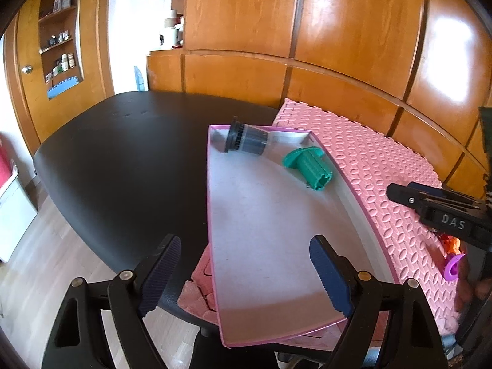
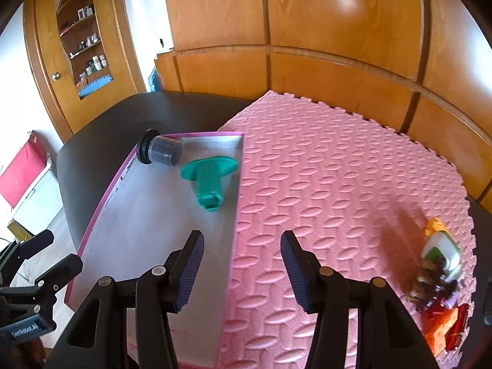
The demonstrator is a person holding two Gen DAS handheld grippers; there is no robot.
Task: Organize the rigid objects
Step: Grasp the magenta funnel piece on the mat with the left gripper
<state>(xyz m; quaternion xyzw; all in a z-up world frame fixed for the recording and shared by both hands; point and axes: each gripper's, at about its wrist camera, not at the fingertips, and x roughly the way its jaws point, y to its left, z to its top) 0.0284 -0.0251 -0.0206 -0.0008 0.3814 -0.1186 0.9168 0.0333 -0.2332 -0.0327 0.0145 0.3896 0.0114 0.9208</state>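
Observation:
A shallow pink-rimmed tray (image 1: 261, 230) lies on the black table beside a pink foam mat (image 1: 369, 153). In it, at the far end, lie a dark grey cylinder (image 1: 246, 139) and a green flanged spool (image 1: 307, 166). Both also show in the right wrist view: the cylinder (image 2: 160, 151), the spool (image 2: 209, 178), the tray (image 2: 138, 230). My left gripper (image 1: 246, 276) is open and empty over the tray's near end. My right gripper (image 2: 243, 270) is open and empty over the edge between tray and mat (image 2: 338, 184). A pile of small toys (image 2: 439, 276) lies on the mat's right side.
The black table (image 1: 123, 160) extends left of the tray, with wooden floor below its edge. Wooden cabinets (image 1: 338, 46) stand close behind the table. The right gripper's body (image 1: 446, 215) shows at the right of the left wrist view, above a purple ring (image 1: 453, 267).

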